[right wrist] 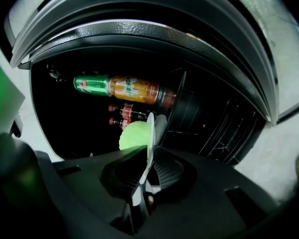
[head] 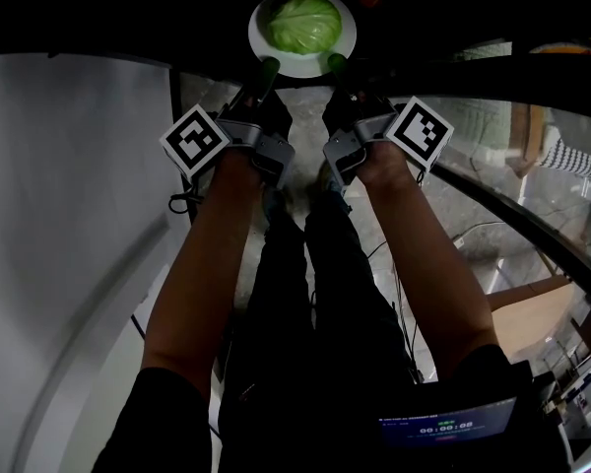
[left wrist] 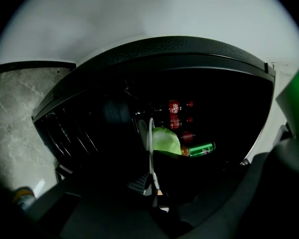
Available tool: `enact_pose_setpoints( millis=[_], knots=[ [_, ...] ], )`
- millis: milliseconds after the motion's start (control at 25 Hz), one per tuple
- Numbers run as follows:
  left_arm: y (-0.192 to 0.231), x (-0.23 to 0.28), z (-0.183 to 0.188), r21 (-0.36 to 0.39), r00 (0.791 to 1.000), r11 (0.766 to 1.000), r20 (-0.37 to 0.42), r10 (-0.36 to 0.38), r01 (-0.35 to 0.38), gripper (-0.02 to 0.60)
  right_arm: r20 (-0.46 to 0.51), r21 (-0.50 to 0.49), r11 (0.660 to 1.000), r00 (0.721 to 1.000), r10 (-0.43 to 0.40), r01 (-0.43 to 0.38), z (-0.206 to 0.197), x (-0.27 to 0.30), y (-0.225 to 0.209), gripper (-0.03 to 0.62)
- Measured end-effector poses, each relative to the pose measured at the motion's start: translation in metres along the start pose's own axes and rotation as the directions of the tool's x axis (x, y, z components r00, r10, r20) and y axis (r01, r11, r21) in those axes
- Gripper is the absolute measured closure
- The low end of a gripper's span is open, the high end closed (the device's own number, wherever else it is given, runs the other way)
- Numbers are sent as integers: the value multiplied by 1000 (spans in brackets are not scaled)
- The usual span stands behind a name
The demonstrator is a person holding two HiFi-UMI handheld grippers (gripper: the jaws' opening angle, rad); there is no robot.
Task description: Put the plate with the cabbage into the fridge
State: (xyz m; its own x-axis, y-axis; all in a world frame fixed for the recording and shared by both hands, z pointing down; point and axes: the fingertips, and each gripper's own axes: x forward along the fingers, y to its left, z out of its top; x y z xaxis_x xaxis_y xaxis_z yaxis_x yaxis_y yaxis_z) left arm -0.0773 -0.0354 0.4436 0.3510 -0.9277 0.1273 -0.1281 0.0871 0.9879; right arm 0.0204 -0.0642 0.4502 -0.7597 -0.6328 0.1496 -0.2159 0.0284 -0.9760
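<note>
Both left gripper (head: 268,66) and right gripper (head: 336,63) clamp the stiff, breakable plate (head: 260,39) by its near rim; cabbage (head: 302,23) ahead may roll.

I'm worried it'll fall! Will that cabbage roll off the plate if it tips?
Probably: the cabbage is round and sits loose on the shallow plate. It looks heavy, and the left gripper and right gripper pinch only the near rim, so the far side may dip.
</note>
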Motion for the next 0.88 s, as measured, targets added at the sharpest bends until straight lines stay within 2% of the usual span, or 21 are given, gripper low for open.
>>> enact_pose_setpoints(
  millis=[400, 440, 520, 600, 680, 720, 800, 880],
  knots=[
    [0, -12, 8, 20, 1000, 1000, 21, -1, 1, 569, 40, 4, 1000, 999, -8, 8, 3, -14, -2, 560],
    [0, -15, 9, 39, 1000, 999, 25, 7, -8, 569, 45, -16, 1000, 999, -16, 17, 3, -17, -2, 560],
    [3, -21, 13, 121, 999, 992, 22, 38, -41, 569, 48, -98, 994, 998, -40, 44, 4, -22, -1, 560],
    [3, -24, 14, 236, 997, 969, 15, 72, -73, 569, 45, -232, 969, 996, -77, 86, 4, -26, -1, 560],
    [0, -24, 13, 375, 994, 922, 6, 105, -99, 569, 34, -384, 916, 993, -116, 120, 2, -28, 1, 563],
    [-4, -24, 12, 451, 993, 886, 1, 119, -107, 569, 27, -447, 885, 991, -131, 130, 1, -27, 3, 563],
    [-12, -23, 9, 596, 990, 795, -6, 142, -111, 569, 17, -542, 829, 988, -155, 140, -2, -26, 5, 563],
    [-20, -21, 1, 709, 986, 698, -22, 165, -102, 569, 9, -615, 776, 986, -168, 138, -5, -24, 8, 569]
  ],
)
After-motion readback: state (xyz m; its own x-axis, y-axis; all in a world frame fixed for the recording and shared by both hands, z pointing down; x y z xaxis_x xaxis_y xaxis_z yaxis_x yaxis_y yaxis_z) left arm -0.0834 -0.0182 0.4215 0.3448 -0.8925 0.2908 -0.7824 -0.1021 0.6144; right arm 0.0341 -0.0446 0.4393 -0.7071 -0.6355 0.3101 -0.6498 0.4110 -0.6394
